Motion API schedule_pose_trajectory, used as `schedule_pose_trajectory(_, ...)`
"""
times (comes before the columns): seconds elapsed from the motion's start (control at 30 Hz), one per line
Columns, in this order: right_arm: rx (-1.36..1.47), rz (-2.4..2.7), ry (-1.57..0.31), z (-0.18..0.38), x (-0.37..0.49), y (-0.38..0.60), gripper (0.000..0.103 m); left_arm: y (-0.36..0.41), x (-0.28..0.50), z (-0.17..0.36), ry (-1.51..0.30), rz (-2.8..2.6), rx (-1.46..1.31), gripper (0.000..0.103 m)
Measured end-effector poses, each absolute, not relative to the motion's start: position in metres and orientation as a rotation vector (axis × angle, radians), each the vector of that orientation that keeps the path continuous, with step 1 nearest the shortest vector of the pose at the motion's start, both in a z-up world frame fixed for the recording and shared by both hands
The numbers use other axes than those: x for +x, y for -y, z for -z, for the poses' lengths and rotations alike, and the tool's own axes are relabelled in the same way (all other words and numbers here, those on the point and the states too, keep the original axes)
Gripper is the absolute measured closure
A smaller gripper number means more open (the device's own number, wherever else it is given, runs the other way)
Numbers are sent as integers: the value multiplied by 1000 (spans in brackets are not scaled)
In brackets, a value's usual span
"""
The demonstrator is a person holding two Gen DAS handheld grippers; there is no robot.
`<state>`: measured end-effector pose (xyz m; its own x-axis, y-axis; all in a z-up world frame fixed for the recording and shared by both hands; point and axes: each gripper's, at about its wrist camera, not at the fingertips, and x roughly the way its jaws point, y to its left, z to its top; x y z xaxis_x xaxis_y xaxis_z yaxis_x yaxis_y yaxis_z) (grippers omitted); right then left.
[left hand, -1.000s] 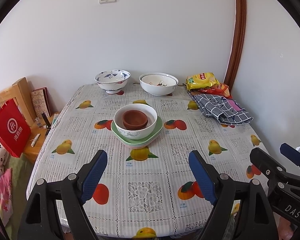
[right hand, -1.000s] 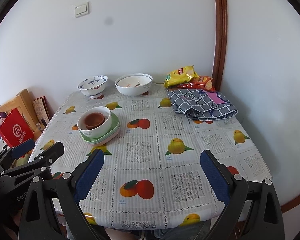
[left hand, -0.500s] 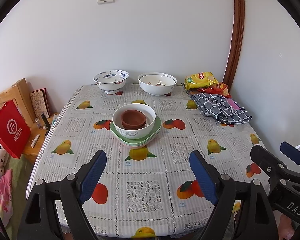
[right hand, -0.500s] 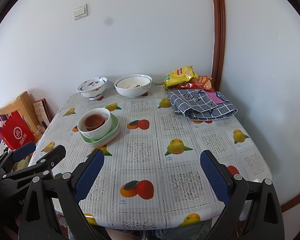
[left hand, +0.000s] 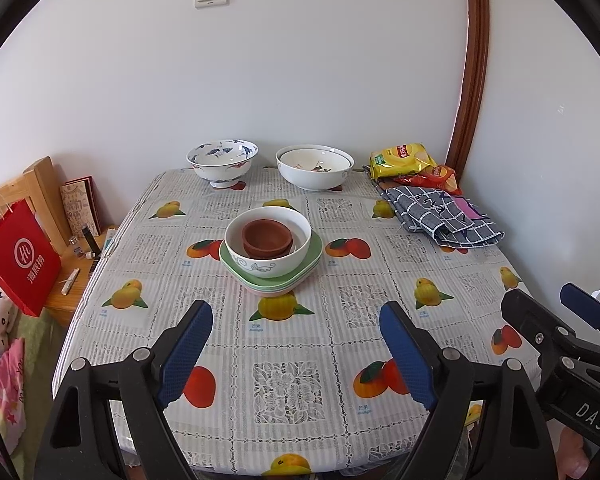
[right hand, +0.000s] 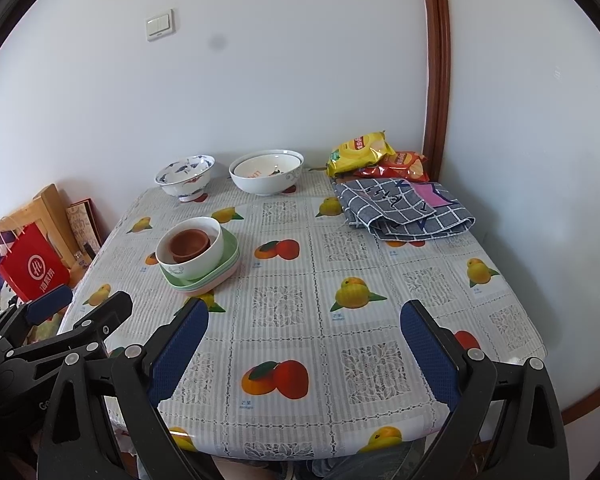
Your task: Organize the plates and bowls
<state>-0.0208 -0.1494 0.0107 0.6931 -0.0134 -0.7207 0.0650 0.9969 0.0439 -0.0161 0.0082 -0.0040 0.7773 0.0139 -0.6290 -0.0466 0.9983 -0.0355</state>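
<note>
Two grippers, left (left hand: 296, 338) and right (right hand: 304, 336), gape wide, holding nothing, at the table's (left hand: 292, 380) near edge. Mid-table, a round brown clay bowl (left hand: 267, 237) nests in a glossy white bowl (left hand: 268, 256) atop squarish green plates (left hand: 312, 258).

Left gripper (left hand: 296, 344) and right gripper (right hand: 304, 344): black plastic clamp frames with silver rivets, fingers faced with textured blue pads (left hand: 186, 354). White "DAS" lettering marks the right gripper's body in the left wrist view.
</note>
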Motion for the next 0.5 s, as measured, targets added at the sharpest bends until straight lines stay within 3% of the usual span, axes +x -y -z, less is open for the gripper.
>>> schedule_pose_trajectory(0.5, 68, 39, -800, -12, -21, 148, 7, -8, -16, 3, -680, -33, -49, 18)
